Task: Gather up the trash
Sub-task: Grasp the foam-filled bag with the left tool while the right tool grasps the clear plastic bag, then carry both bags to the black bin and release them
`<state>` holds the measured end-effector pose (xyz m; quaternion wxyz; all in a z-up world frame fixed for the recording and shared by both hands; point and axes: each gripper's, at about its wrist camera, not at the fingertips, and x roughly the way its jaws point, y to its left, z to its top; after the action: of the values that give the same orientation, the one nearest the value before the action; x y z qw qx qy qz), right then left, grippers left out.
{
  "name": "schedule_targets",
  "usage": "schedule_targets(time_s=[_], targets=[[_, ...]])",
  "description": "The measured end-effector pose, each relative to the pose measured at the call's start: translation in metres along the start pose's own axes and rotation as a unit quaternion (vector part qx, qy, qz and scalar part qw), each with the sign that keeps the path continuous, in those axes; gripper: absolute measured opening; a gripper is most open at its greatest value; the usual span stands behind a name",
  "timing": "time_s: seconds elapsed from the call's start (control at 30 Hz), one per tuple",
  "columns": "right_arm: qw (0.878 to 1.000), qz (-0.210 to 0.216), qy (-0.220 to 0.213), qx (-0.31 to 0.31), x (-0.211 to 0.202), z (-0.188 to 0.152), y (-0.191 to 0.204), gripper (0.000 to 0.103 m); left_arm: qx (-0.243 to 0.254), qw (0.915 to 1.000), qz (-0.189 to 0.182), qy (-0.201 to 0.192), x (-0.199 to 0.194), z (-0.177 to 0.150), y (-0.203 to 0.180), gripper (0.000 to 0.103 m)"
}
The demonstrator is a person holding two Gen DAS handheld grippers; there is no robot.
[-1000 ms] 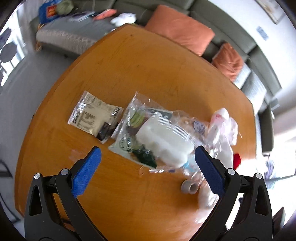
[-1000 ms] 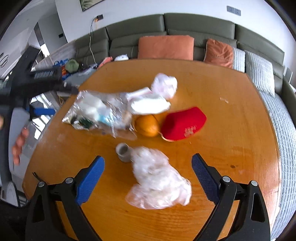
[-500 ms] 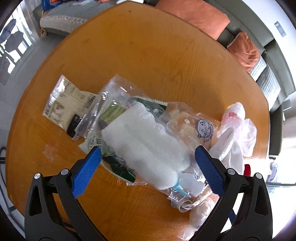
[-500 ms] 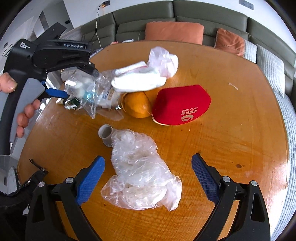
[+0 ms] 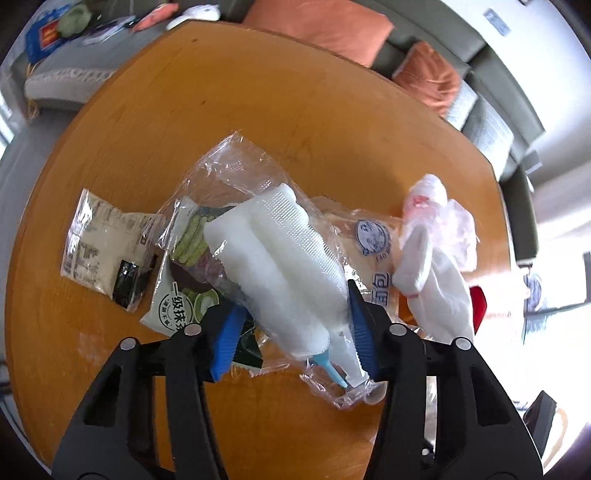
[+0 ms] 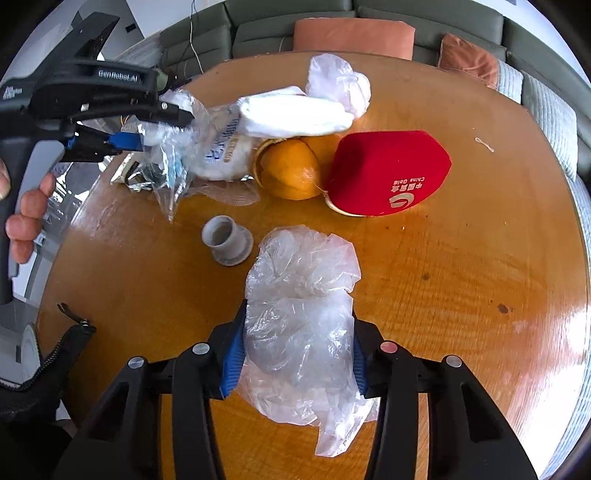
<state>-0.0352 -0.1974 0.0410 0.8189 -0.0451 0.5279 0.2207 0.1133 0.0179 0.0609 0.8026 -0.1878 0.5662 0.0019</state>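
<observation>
My left gripper (image 5: 293, 332) is shut on a clear wrapper holding a white foam tray (image 5: 280, 258), at the left side of the round wooden table (image 5: 258, 103). It also shows in the right wrist view (image 6: 122, 140). A green matcha packet (image 5: 181, 291) and a flat white sachet (image 5: 103, 251) lie beside it. My right gripper (image 6: 299, 354) is shut on a crumpled clear plastic bag (image 6: 299, 317) near the table's front edge.
A red cap (image 6: 388, 173), an orange (image 6: 288, 170), a grey tape core (image 6: 225, 240), a white folded cloth (image 6: 295, 116) and another crumpled bag (image 6: 340, 83) sit mid-table. A green sofa with orange cushions (image 6: 354, 33) stands behind. A black zipped bag (image 6: 44, 369) is at lower left.
Both grippers have closed from wide open: the left onto the foam tray wrapper, the right onto the clear plastic bag. Both moved closer to their items.
</observation>
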Motion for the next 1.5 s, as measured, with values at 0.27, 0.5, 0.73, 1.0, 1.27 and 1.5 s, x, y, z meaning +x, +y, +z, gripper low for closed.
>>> schedule_targets(time_s=[0.27,0.5,0.73,1.0,1.27,1.5], targets=[[1.000,-0.002,-0.020,0.007,-0.021,0.007,0.024,0.048,0.059,0.9978,0.002,-0.029,-0.027,-0.019,0.006,0.049],[0.999,0.011,-0.038,0.006,-0.025,0.016,0.057,0.048,0.117,0.9900,0.024,-0.076,-0.061,-0.029,0.021,0.049],[0.997,0.037,-0.056,-0.024,-0.027,0.034,0.111,0.048,0.146,0.9831,0.048,-0.100,-0.089,-0.040,0.056,0.049],[0.994,0.060,-0.056,-0.070,-0.020,0.056,0.179,0.048,0.127,0.9824,0.068,-0.119,-0.118,-0.057,0.117,0.050],[0.989,0.091,-0.039,-0.111,-0.004,0.074,0.246,0.049,0.082,0.9850,0.088,-0.123,-0.134,-0.077,0.191,0.050],[0.982,0.121,-0.018,-0.147,0.016,0.087,0.310,0.049,0.026,0.9859,0.111,-0.122,-0.146,-0.096,0.258,0.051]])
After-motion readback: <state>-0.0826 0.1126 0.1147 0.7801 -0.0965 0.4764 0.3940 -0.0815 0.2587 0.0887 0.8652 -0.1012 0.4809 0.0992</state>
